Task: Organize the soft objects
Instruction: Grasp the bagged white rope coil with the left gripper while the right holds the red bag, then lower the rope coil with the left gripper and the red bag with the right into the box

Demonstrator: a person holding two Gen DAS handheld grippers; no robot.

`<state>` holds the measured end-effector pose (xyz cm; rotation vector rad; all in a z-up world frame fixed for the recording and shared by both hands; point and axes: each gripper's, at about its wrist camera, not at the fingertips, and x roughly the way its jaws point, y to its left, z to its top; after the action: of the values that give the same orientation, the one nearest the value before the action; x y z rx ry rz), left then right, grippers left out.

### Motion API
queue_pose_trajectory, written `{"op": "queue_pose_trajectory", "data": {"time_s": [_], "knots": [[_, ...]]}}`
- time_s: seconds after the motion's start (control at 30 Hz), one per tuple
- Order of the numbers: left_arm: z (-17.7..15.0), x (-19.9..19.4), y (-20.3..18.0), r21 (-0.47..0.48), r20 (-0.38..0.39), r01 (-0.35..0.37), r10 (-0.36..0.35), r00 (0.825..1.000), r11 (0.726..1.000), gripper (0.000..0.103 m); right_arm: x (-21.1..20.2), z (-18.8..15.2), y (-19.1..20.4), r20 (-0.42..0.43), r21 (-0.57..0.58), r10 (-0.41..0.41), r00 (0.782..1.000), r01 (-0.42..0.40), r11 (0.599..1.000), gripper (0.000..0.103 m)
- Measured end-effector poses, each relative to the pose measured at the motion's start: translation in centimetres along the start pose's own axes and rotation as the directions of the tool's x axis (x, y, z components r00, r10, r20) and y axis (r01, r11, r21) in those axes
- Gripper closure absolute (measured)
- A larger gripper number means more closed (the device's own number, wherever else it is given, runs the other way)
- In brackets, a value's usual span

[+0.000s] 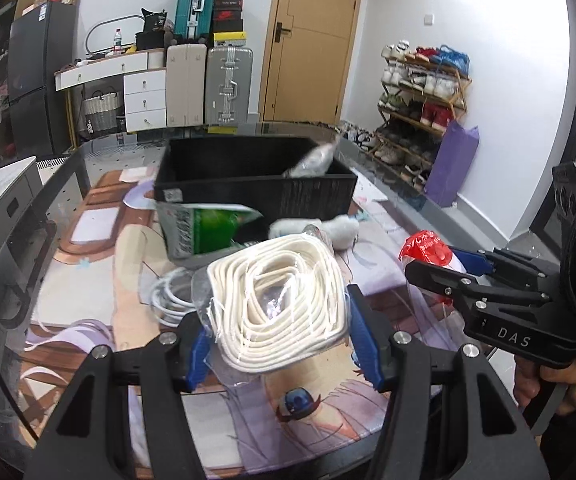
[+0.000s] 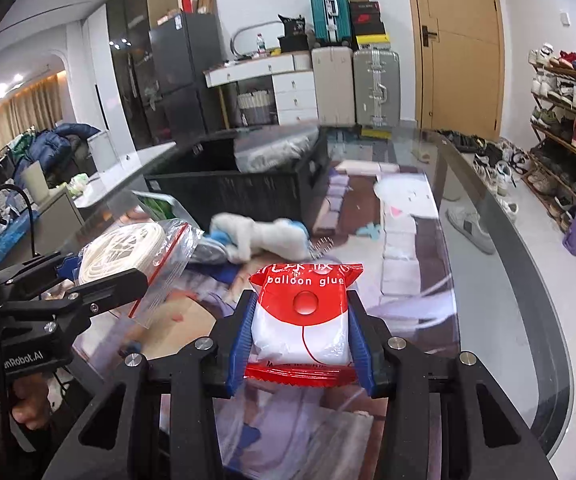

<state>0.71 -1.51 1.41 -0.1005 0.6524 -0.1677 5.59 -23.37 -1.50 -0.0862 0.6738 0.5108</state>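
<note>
My left gripper (image 1: 278, 320) is shut on a clear zip bag of coiled white rope (image 1: 278, 300), held above the table; it also shows in the right wrist view (image 2: 124, 252). My right gripper (image 2: 301, 328) is shut on a red and white "balloon glue" packet (image 2: 301, 320), seen at the right of the left wrist view (image 1: 427, 250). A black storage box (image 1: 256, 176) stands ahead with a clear plastic bag (image 1: 313, 160) in it. A white fluffy soft toy (image 2: 264, 236) lies on the table in front of the box.
A green and white packet (image 1: 204, 228) leans against the box front. A white cable coil (image 1: 168, 296) lies on the printed mat (image 1: 88, 280). The glass table edge (image 2: 527, 280) curves at right, with a shoe rack (image 1: 419, 92) and a purple bag (image 1: 451, 164) beyond.
</note>
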Motion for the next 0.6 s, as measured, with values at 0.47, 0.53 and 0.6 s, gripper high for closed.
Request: {"op": "queue_pose_trajectory", "data": {"time_s": [0.47, 0.53, 0.6], "knots": [[3.3, -2.9, 2.2, -0.041, 0.071, -0.004, 0.007, 0.997, 0.999, 0.045, -2.0, 4.0, 2.8, 0.085, -0.04, 0.06, 0.995, -0.057, 0.998, 0.06], [3.9, -3.0, 2.3, -0.038, 0.077, -0.004, 0.006, 0.997, 0.999, 0.045, -2.1, 4.7, 3.0, 0.095, -0.044, 0.062, 0.994, -0.058, 0.997, 0.06], [4.4, -2.8, 2.5, -0.031, 0.079, -0.006, 0.009, 0.997, 0.999, 0.045, -2.1, 5.4, 3.2, 0.106, -0.051, 0.062, 0.992, -0.056, 0.997, 0.06]]}}
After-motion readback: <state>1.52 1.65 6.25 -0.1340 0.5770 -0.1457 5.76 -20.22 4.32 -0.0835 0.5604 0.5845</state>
